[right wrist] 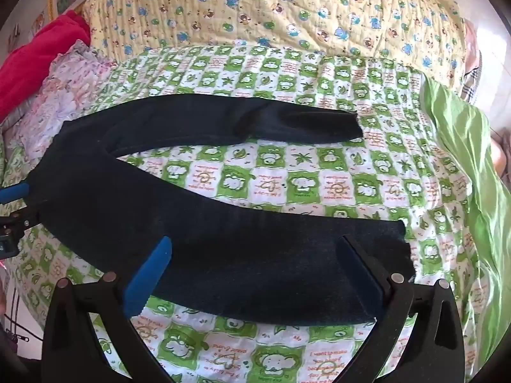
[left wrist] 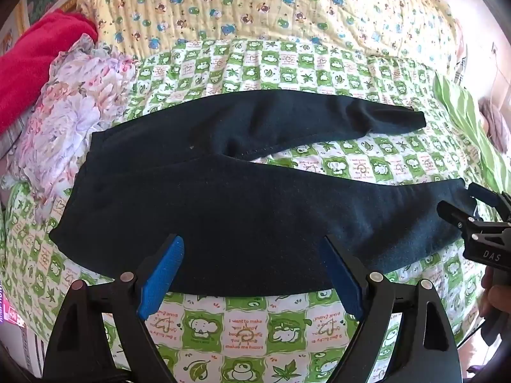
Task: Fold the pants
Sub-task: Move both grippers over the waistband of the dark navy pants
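Note:
Dark navy pants (left wrist: 223, 198) lie flat on a green-and-white checked quilt (left wrist: 242, 325), waist to the left, the two legs spread apart to the right. They also show in the right wrist view (right wrist: 223, 249). My left gripper (left wrist: 252, 242) is open and empty, hovering over the near edge of the pants at the thigh. My right gripper (right wrist: 255, 242) is open and empty over the near leg close to its hem (right wrist: 405, 245). The right gripper also shows in the left wrist view (left wrist: 460, 204), beside that hem.
A yellow bear-print quilt (left wrist: 255, 3) lies behind. A floral cloth (left wrist: 73, 118) and a red cloth (left wrist: 35, 63) are bunched at the left by the waist. A green striped sheet (right wrist: 472, 159) lies at the right.

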Available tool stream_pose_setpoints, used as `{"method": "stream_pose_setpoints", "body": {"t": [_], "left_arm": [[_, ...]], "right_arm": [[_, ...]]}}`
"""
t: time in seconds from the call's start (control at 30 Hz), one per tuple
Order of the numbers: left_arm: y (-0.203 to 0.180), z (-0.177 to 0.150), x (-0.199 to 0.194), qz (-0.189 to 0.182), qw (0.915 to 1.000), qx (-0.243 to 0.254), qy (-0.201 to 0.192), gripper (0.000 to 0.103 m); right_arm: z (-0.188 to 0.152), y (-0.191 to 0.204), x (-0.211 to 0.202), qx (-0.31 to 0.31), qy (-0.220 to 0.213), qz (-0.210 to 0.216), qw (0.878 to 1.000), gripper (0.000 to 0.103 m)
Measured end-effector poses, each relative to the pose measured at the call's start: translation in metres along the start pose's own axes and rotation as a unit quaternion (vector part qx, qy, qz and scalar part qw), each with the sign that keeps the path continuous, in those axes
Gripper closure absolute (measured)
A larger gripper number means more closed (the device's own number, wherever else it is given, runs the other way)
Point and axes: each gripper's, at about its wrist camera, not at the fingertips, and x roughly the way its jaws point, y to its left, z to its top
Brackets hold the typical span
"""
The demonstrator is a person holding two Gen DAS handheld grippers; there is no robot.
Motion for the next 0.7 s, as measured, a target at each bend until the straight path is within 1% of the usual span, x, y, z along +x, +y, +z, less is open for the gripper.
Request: {"method": "stream_pose_setpoints", "body": {"t": [0.23, 0.3, 0.4, 0.7], "left_arm": [[-0.0039, -0.0039, 0.0035, 0.0, 0.9999, -0.002, 0.012, 0.015], [-0.0006, -0.0023, 0.0085, -0.003, 0.9999, -0.003, 0.014, 0.015], [-0.0037, -0.0003, 0.0067, 0.001, 0.9999, 0.004, 0.016, 0.015], [-0.0087, -0.0041, 0.0085, 0.0, 0.9996, 0.01, 0.027, 0.016]], "right_arm": [[0.0033, -0.0029, 0.0007, -0.002, 0.004, -0.041, 0.999, 0.0], [0.0043, -0.004, 0.0012, -0.002, 0.006, -0.045, 0.999, 0.0], [0.0039, -0.004, 0.0026, -0.005, 0.01, -0.055, 0.998, 0.0], [0.0033, -0.001, 0.0069, -0.015, 0.024, -0.08, 0.996, 0.0]]}}
